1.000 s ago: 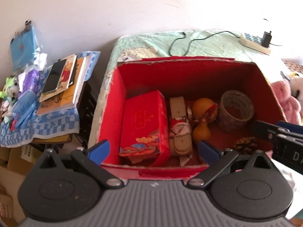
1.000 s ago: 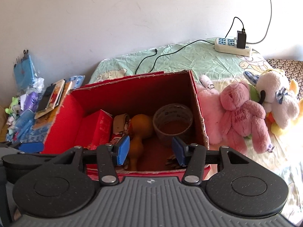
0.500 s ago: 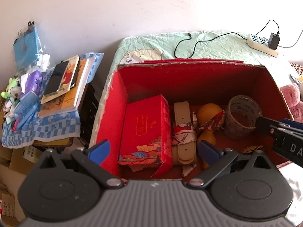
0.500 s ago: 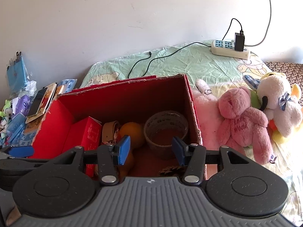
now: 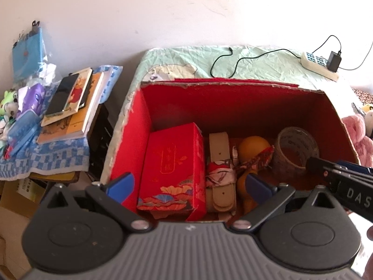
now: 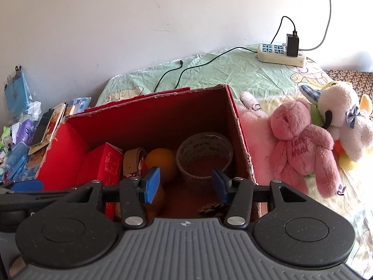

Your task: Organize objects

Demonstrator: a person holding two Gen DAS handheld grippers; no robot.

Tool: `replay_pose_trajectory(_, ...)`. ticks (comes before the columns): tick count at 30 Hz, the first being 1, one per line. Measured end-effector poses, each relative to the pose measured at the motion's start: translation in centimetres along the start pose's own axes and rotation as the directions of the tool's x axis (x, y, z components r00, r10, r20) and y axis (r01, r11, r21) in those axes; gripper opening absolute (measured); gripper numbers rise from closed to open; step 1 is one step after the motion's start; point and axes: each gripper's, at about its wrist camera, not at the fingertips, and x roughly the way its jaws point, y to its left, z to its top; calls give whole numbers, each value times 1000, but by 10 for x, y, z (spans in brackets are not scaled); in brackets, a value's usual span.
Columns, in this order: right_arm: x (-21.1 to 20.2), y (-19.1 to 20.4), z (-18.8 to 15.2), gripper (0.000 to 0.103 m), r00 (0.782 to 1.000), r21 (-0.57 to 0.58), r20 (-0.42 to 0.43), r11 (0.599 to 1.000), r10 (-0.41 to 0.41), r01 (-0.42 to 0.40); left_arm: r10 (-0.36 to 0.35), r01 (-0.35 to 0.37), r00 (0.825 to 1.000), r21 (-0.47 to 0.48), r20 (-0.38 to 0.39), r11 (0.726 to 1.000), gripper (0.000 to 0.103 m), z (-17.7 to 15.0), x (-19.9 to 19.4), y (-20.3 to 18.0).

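Note:
A large red cardboard box (image 5: 130, 140) (image 6: 240, 126) stands open on the bed. Inside lie a red gift box (image 5: 172, 165) (image 6: 109, 163), a beige belt (image 5: 219, 149) (image 6: 132, 156), an orange gourd (image 5: 251, 145) (image 6: 163, 161), a roll of clear tape (image 5: 296, 144) (image 6: 205, 149) and a pine cone (image 6: 209, 208). My left gripper (image 5: 188, 186) hangs open over the near rim, above the gift box and belt. My right gripper (image 6: 185, 184) is open over the box's right half, with nothing between its fingers. The right gripper's side shows at the edge of the left wrist view.
Pink bear (image 6: 300, 144), white plush dog (image 6: 342, 121) and pale pink plush (image 6: 254, 126) lie right of the box on the green sheet. A power strip (image 6: 279, 53) with cables sits at the back. Left of the bed, books and a phone (image 5: 70, 95) crowd a side table.
Both grippers have moved forward and over the box, so its contents fill more of each view. Both stayed open; nothing was picked up.

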Motion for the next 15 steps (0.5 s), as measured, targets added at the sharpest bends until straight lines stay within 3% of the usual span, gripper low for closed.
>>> replay_pose_trajectory(6, 2, -1, -1, 53, 1000, -19, -11, 1000, -11, 11, 19, -17, 999, 32, -50, 999, 101, 0, 12, -4)
replay_pose_trajectory(15, 5, -2, 2, 53, 1000, -20, -1, 999, -25, 25, 25, -23, 999, 46, -35, 999, 101, 0, 14, -3)
